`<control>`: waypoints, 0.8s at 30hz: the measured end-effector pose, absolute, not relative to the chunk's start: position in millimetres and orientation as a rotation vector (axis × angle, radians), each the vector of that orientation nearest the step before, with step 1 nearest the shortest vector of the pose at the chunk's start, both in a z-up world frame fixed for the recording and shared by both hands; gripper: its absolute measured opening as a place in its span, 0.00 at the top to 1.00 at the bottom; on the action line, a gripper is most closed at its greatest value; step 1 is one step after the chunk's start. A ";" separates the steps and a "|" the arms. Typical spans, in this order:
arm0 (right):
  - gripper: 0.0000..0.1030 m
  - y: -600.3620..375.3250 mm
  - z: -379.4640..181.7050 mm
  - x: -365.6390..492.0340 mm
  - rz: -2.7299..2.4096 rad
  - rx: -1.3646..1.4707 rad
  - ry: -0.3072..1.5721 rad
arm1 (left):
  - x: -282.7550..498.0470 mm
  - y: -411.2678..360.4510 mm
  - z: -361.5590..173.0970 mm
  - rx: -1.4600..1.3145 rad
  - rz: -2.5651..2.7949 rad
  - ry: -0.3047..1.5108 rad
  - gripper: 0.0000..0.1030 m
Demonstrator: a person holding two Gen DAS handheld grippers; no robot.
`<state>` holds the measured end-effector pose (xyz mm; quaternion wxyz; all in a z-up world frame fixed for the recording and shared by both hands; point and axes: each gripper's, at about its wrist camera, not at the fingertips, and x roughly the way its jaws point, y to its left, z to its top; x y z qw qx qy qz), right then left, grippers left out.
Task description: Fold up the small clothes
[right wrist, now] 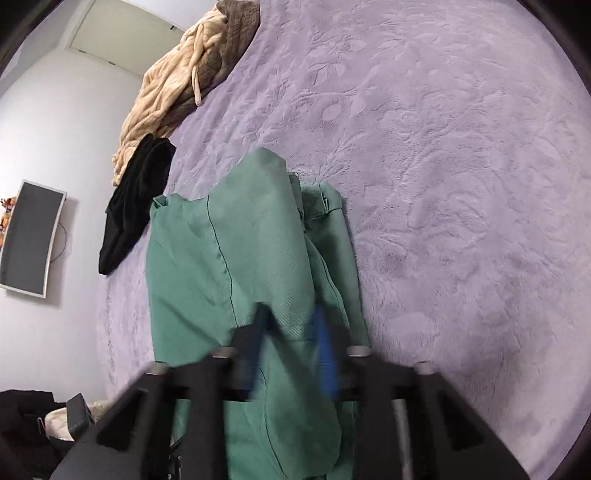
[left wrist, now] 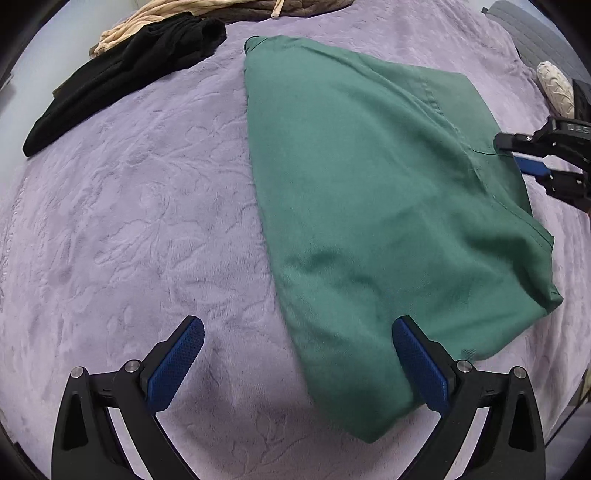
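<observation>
surface: lilac plush blanket [left wrist: 129, 206] with embossed leaf pattern | far edge: cream cable-knit throw [right wrist: 166, 92] bunched against a grey-brown knit [right wrist: 240, 26], a cord end hanging over it | wall: curved monitor [right wrist: 29, 240] mounted, cable below | corner: pale crinkled cushion [left wrist: 556, 88]

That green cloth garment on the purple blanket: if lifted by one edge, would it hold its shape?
Probably not. The green cloth garment drapes in soft folds, so it looks floppy and would likely sag. It seems thin and light. The plush purple blanket may grip it, so pushing would likely bunch it.
</observation>
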<state>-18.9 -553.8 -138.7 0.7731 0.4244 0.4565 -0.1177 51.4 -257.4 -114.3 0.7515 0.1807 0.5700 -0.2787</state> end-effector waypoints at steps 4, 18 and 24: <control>0.93 -557.2 -135.7 -9.1 -0.280 0.821 1.008 | 53.4 -248.2 -121.0 0.354 -0.633 1.264 0.00; 0.30 -550.2 -126.7 -87.2 -0.245 0.935 0.971 | 44.9 -252.7 -123.3 0.396 -0.618 1.233 0.00; 0.34 -485.1 -108.0 -102.7 -0.151 0.790 1.045 | 46.7 -240.9 -120.5 0.395 -0.608 1.239 0.00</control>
